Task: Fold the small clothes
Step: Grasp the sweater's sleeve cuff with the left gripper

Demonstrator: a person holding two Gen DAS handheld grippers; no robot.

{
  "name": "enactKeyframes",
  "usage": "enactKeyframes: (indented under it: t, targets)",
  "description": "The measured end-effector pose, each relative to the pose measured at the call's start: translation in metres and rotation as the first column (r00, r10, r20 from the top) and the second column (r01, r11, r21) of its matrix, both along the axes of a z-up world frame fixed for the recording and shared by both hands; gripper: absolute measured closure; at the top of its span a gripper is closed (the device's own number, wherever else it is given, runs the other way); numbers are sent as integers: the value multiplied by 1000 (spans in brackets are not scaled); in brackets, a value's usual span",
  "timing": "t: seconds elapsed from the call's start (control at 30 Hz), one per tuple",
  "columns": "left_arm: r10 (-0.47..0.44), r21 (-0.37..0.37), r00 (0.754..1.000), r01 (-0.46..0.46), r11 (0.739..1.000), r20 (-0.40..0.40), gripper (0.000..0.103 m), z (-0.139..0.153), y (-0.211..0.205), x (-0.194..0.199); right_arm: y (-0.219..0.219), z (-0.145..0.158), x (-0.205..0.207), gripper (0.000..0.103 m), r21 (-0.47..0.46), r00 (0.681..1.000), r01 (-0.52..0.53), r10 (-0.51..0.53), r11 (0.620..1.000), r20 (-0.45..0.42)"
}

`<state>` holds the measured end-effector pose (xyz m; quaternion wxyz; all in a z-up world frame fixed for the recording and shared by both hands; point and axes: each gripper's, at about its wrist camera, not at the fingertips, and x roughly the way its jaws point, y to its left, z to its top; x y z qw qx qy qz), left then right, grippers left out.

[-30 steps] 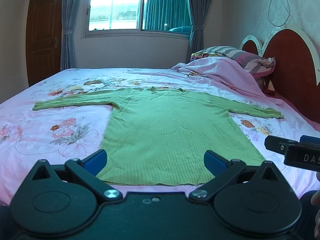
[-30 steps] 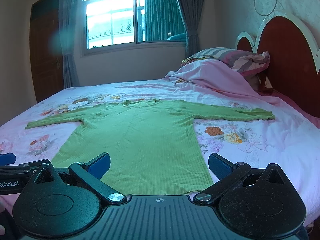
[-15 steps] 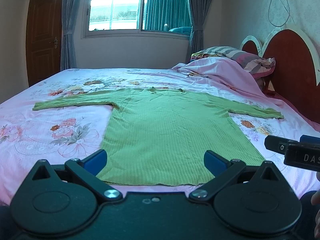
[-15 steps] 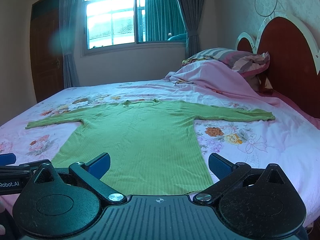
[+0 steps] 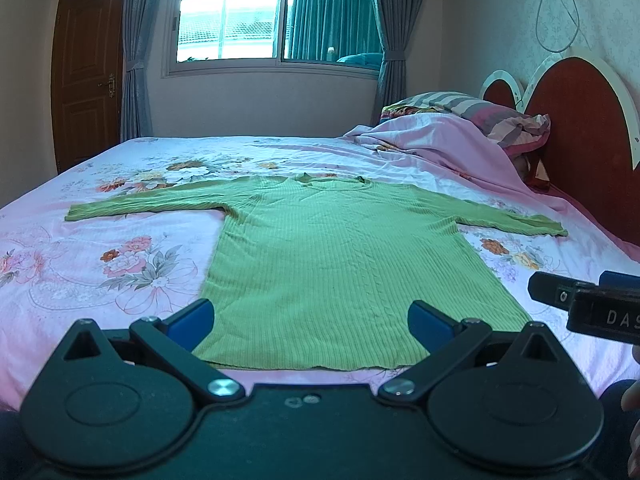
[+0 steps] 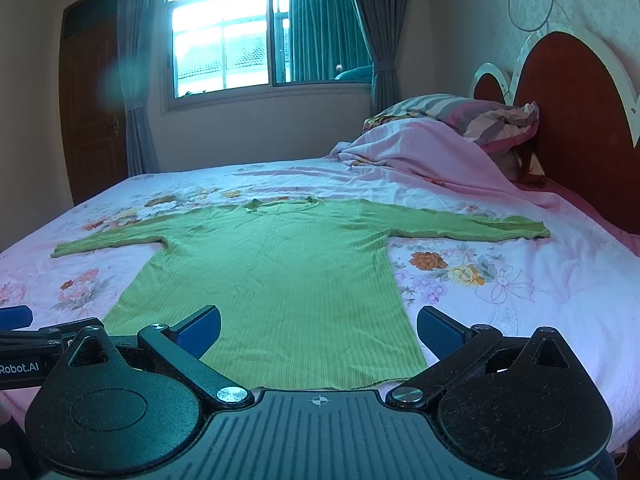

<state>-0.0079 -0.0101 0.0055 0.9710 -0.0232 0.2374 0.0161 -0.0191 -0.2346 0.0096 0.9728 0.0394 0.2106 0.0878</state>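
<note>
- Bed with pink floral sheet, filling both views; serves as the folding surface.
- Headboard to the right, pillows and a bunched pink blanket pushed against it, likely to leave room for folding.
- Green sweater spread flat, front up, on the near half of the bed: hem toward the cameras, collar away, both sleeves stretched straight out to the sides. No fold made yet; laid out this way, probably so the sleeves can be turned in first.
- Left sleeve reaching toward the door side, right sleeve toward the headboard, each lying smooth on the sheet.
- Left gripper held low just short of the hem, blue pads spread wide, nothing between them; aimed at the sweater's left half.
- Right gripper just beside it, at the same height, also wide and empty, facing the right half of the hem.
- Neither touching cloth; seemingly poised side by side at the start, before reaching out for a sleeve or hem corner.
</note>
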Motion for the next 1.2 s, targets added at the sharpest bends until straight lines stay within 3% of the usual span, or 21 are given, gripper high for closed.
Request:
enactKeyframes:
  t: [0.17,0.27,0.33,0.4,0.47,0.53,0.67,0.7,0.73,0.77,0.8,0.83,0.87,0.9,0.93,0.97,1.03,1.1,1.2]
  targets:
    - [-2,9,1000,2,1000,-5,1,-1,5,5,-1,-1,4,0,5,1000,-7,7,1000,-6]
    - [22,-17,999,-22,1000,33,1,3,22,13,-5,1,15,0,42,1000,-22,22,999,2]
    - [43,26,999,-43,999,13,1,6,34,32,-7,6,30,0,71,999,-39,38,997,12]
    - [61,57,998,-60,997,-3,1,6,52,54,-7,14,51,0,92,998,-63,59,994,37]
    - [57,37,998,-57,998,-14,1,6,77,76,-2,23,76,0,85,994,-94,89,992,60]
    - [110,10,994,-109,994,-14,1,5,108,99,6,29,109,0,63,990,-127,123,990,61]
    - [167,75,986,-165,983,-16,2,-1,180,154,30,36,180,0,48,978,-203,201,978,56]
    - [188,77,982,-186,979,-21,5,-4,199,166,38,36,197,1,32,974,-219,216,975,67]
    - [234,91,971,-229,969,-45,23,-7,218,180,48,35,213,2,14,970,-232,231,973,74]
    - [264,96,961,-256,962,-83,34,-10,242,197,59,35,231,20,0,965,-252,252,968,73]
    - [278,90,955,-269,959,-100,47,-14,262,208,71,32,248,30,-6,960,-274,274,962,64]
    - [305,81,944,-297,951,-123,44,-20,285,221,81,30,264,37,-13,958,-281,282,960,55]
    - [328,69,935,-322,944,-136,41,-24,305,230,91,27,277,37,-19,957,-286,286,958,51]
    - [343,39,928,-341,939,-142,27,-30,327,240,100,23,290,37,-21,955,-292,292,956,48]
    - [360,1,922,-364,931,-144,26,-37,348,248,108,19,300,36,-18,953,-300,300,954,46]
    - [364,-58,917,-377,924,-165,29,-45,369,258,116,13,312,36,-16,952,-304,304,953,43]
    - [349,-215,913,-392,895,-210,51,-62,406,275,132,0,329,36,-41,955,-294,296,955,29]
    - [369,-300,897,-432,851,-245,51,-81,434,291,146,-17,348,36,-60,960,-279,280,958,8]
    - [377,-376,892,-449,811,-251,51,-102,457,306,161,-41,373,36,-108,980,-194,197,975,18]
